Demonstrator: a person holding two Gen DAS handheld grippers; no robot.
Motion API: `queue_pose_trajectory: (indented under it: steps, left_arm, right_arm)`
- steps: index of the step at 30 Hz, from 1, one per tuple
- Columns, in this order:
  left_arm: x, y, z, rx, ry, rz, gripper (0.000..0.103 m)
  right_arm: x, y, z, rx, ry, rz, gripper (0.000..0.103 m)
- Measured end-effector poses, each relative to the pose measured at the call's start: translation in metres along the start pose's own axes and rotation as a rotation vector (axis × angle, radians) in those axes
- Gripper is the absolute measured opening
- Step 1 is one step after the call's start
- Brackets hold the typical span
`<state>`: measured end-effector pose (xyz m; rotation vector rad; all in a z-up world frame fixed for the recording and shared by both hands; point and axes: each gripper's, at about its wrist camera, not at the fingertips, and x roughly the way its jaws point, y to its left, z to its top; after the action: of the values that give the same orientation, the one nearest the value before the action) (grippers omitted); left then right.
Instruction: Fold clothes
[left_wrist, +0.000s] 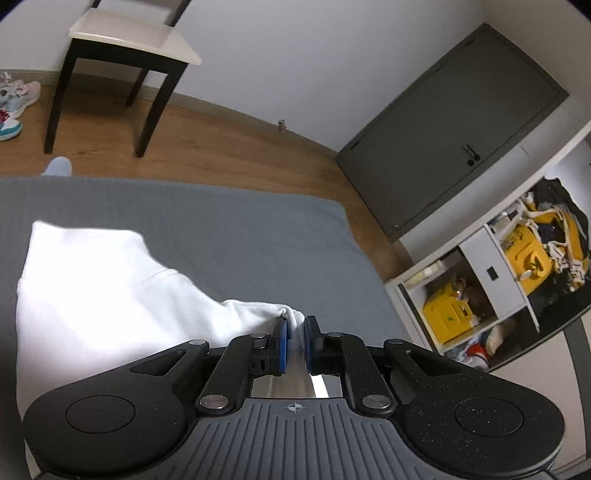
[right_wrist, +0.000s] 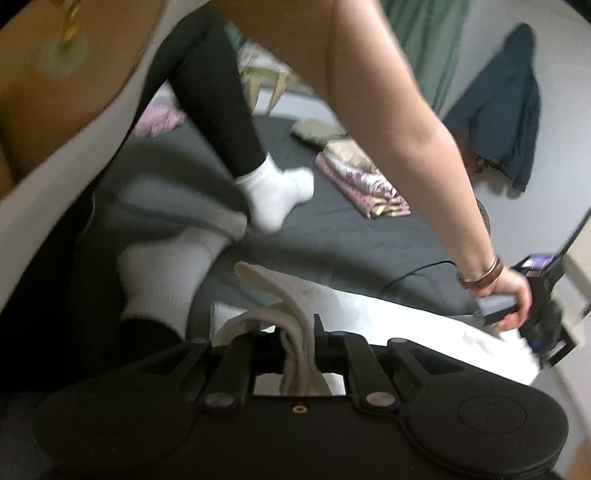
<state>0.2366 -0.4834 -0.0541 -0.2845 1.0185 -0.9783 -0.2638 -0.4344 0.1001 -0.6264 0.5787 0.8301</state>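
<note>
Left claw closed on a bunched corner of the white garment, blue pads pinching the cloth between them. Rest of that garment spread flat to the left over the grey bed cover, bright and overexposed. Beyond the bed edge: wooden floor, a dark-legged chair with a pale seat, a few pastel sneakers near the wall, a grey cabinet door. To the right, a white shelf unit stuffed with yellow bags and tangled clothes. No legible writing on the bags or anywhere else; markings too small to make out.

Right claw clamped on a twisted fold of the same white garment, off-white cloth rising in a ridge between the jaws. From the right wrist view, blurred: person's bare forearm crossing the frame, bracelet at the wrist, hand gripping the other tool's handle at the garment's far end. White-socked foot and black legging resting on the dark bed sheet. A folded pink patterned stack lying further back on the bed, well apart from the garment. Dark blue jacket hanging against the wall.
</note>
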Motion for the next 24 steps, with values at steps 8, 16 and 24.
queue_pose_trajectory:
  steps: [8, 16, 24]
  left_arm:
    - [0.005, 0.029, -0.02, -0.112, -0.06, -0.055, 0.009]
    - [-0.011, 0.038, -0.014, -0.126, -0.122, -0.109, 0.009]
    - [-0.041, 0.033, -0.013, 0.026, 0.073, -0.13, 0.01]
  right_arm:
    - [0.087, 0.037, -0.011, -0.065, 0.238, 0.079, 0.011]
    - [0.084, 0.054, 0.024, -0.102, 0.125, -0.023, 0.012]
    - [0.092, 0.017, -0.001, 0.199, 0.187, -0.034, 0.066]
